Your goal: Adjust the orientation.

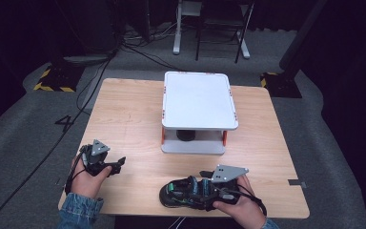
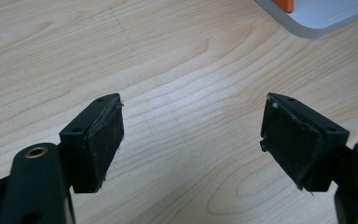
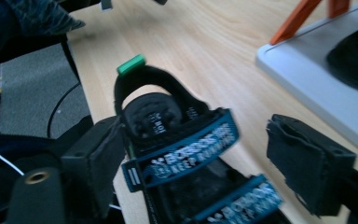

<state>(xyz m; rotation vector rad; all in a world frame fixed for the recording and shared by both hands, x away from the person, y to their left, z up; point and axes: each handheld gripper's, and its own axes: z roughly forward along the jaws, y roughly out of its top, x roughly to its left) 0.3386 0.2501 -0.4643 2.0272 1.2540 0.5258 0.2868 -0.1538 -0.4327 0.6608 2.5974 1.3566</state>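
my right gripper [image 3: 193,154] stands wide open over the black sandal [image 3: 182,154] with blue straps; white shelf [image 3: 317,79] off right.

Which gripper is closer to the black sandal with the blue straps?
The right. The right gripper is right over the sandal at the table's near edge, jaws open around its straps. The left gripper sits apart, off to the sandal's left, open over bare wood.
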